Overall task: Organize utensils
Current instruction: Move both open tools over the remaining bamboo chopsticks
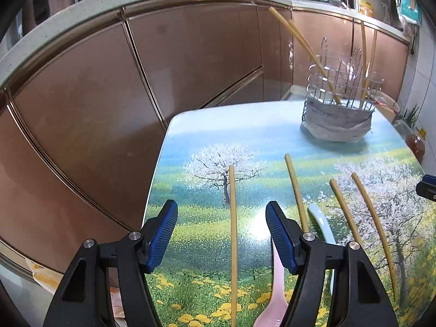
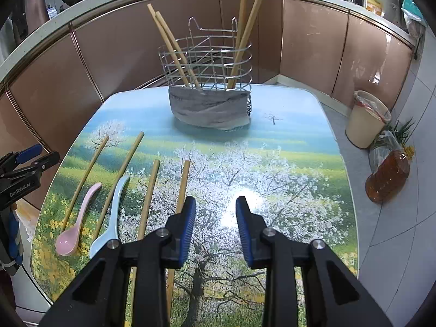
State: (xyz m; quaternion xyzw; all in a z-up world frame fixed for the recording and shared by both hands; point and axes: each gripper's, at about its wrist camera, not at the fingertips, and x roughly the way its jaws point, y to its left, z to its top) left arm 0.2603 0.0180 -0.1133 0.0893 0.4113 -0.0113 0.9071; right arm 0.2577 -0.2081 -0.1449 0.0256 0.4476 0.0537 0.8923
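Left gripper point(image 1: 221, 234): your jaws are apart, astride a chopstick point(image 1: 233, 245); closing off-centre could flick it.
Right gripper point(image 2: 215, 229): parted, empty.

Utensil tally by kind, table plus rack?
Bamboo chopsticks lying on the table: 4
Bamboo chopsticks standing in the wire rack: 4
Pink ceramic spoon: 1
Pale blue ceramic spoon: 1
Total: 10

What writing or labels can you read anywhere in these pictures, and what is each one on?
"GenRobot.AI": on the black body of the left tongs, seen at the right camera's edge.
Grey cloth around the wire basket: printed letters, too blurred to read.
Yellow package on the counter: print too small to read.
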